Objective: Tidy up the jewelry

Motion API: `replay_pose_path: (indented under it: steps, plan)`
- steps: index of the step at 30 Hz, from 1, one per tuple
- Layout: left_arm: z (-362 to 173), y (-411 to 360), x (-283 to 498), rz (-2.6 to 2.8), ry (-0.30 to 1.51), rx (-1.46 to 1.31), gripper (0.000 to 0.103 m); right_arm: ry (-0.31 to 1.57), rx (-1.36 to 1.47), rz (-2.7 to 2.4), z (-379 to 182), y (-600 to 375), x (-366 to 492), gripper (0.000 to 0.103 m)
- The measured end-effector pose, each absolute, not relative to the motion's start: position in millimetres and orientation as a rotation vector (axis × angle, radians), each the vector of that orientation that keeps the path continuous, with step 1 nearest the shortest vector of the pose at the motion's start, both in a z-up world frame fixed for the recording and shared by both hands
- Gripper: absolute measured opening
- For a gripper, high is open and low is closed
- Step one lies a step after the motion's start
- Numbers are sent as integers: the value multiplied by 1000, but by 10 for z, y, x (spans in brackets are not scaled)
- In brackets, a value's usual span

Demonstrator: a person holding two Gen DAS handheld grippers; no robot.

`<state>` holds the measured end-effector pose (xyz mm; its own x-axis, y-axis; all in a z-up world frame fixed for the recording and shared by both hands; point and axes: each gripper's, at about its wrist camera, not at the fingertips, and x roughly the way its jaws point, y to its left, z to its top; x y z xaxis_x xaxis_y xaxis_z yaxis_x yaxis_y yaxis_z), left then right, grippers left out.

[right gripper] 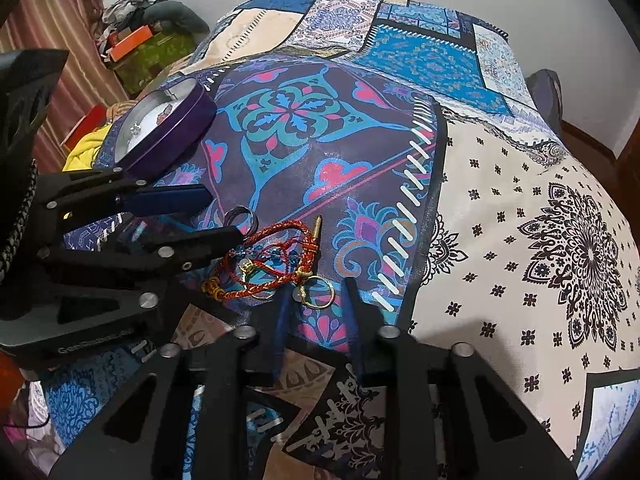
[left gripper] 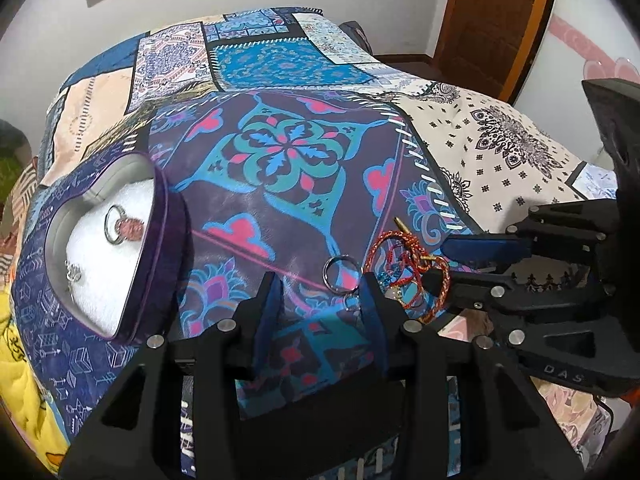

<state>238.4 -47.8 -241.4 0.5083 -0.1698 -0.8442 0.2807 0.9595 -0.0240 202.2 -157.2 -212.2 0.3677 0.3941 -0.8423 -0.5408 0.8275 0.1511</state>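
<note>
Both grippers' jaws stand wide over the bed (left gripper: pixel 280 208): left gripper (left gripper: pixel 322 280) astride a silver ring (left gripper: pixel 340 274), right gripper (right gripper: pixel 320 300) around gold rings (right gripper: pixel 316 294) beside a red cord (right gripper: pixel 272 256).

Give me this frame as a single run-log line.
left gripper: open, at silver ring | right gripper: open, at gold ring | purple box: open

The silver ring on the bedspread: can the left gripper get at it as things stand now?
Probably yes. The silver ring lies just ahead of the open left gripper, near its right finger, nothing over it. The red braided cord and right gripper sit close beside it, so little room.
</note>
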Motion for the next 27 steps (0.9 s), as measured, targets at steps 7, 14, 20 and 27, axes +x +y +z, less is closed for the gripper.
replay_pose_path:
  steps: [7, 14, 20, 27]
  plan:
    - [-2425, -510, 2413, -287, 998, 112, 17, 1022, -154, 593, -2096, -1631, 1990, 18]
    - [-2413, -443, 2413, -295, 1016, 58, 0, 1010, -126, 575, -2022, -1748, 1947, 18]
    - [-2360, -430, 2364, -290, 1018, 60, 0, 987, -112, 554, -1930, -1838, 1927, 18]
    - [-2143, -500, 2312, -332, 973, 48, 11, 969, -82, 538, -1873, -1936, 1949, 18]
